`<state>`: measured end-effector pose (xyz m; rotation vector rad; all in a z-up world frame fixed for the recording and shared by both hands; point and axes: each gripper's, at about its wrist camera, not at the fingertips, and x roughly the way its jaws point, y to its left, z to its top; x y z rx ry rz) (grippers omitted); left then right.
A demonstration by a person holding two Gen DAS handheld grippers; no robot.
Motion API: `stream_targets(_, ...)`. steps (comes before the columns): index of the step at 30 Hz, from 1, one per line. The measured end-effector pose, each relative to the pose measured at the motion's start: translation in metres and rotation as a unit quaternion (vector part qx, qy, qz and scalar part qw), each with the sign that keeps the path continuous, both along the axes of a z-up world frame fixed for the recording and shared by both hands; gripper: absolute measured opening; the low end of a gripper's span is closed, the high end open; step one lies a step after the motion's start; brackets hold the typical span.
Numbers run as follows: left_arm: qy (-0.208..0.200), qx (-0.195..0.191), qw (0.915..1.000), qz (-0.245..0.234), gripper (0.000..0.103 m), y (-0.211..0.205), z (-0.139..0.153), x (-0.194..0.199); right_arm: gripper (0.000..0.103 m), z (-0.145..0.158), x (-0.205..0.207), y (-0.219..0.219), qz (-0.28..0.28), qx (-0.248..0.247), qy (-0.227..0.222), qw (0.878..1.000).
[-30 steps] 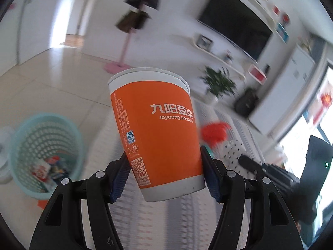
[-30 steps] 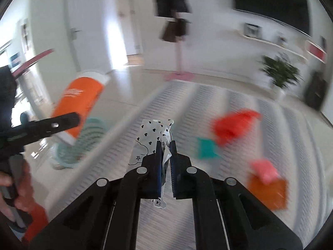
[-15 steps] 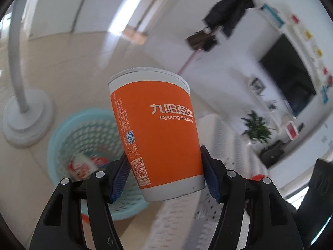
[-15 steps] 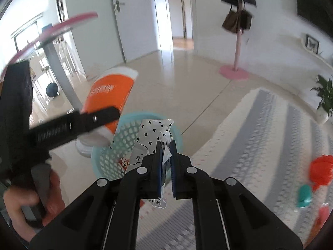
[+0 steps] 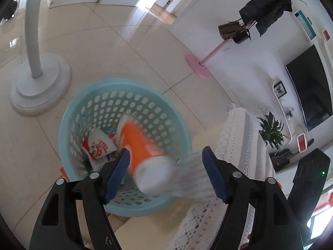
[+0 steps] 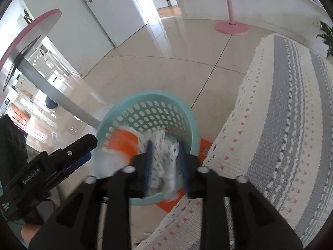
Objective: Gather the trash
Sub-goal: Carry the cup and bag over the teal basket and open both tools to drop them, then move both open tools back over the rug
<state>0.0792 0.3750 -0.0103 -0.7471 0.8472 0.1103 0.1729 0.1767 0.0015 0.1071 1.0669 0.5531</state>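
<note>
A light blue perforated basket (image 5: 83, 108) stands on the tiled floor; it also shows in the right wrist view (image 6: 187, 112). My left gripper (image 5: 166, 173) is open above it, and the orange paper cup (image 5: 139, 143), blurred, is falling mouth-down into the basket, free of the pads. My right gripper (image 6: 166, 166) is open over the basket, and the white spotted wrapper (image 6: 166, 158), blurred, drops between its fingers. A red and white snack packet (image 5: 97, 145) lies in the basket.
A white lamp base with a curved pole (image 5: 39, 83) stands left of the basket. A white and grey striped knitted cover (image 6: 281, 135) lies right of it. A pink coat stand (image 5: 197, 66) stands further back. An orange sheet (image 6: 172, 204) lies under the basket.
Both grippers have opened over the basket. The orange cup has left the left gripper and is falling in. The spotted wrapper has left the right gripper and is falling too.
</note>
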Motion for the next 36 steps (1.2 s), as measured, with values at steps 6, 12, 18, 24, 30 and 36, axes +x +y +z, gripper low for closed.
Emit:
stream_targets(6,-0.015,0.0,0.9998,-0.012,0.073,-0.011,0.006,0.001,0.054,0.012,-0.01,-0.024,-0.006,-0.002,-0.027,1.0)
stream_targets(12,-0.069,0.054,0.9938,-0.068,0.073,-0.061,0.037,0.001,0.054,0.05,-0.034,-0.084,-0.04,-0.014,-0.086,0.995)
stream_targets(18,-0.135,0.09,0.9711,-0.175,0.072,-0.15,0.066,-0.007,0.054,0.083,-0.058,-0.193,-0.128,-0.022,-0.14,0.982)
stream_targets(24,-0.162,0.112,0.9377,-0.286,0.072,-0.258,0.078,-0.007,0.054,0.088,-0.084,-0.299,-0.217,-0.06,-0.165,0.96)
stream_targets(30,-0.149,0.142,0.9129,-0.353,0.073,-0.354,0.068,0.012,0.054,0.063,-0.104,-0.374,-0.266,-0.135,-0.182,0.937)
stream_targets(36,-0.08,0.191,0.902,-0.379,0.076,-0.415,0.024,0.048,0.054,0.022,-0.103,-0.414,-0.27,-0.141,-0.164,0.938)
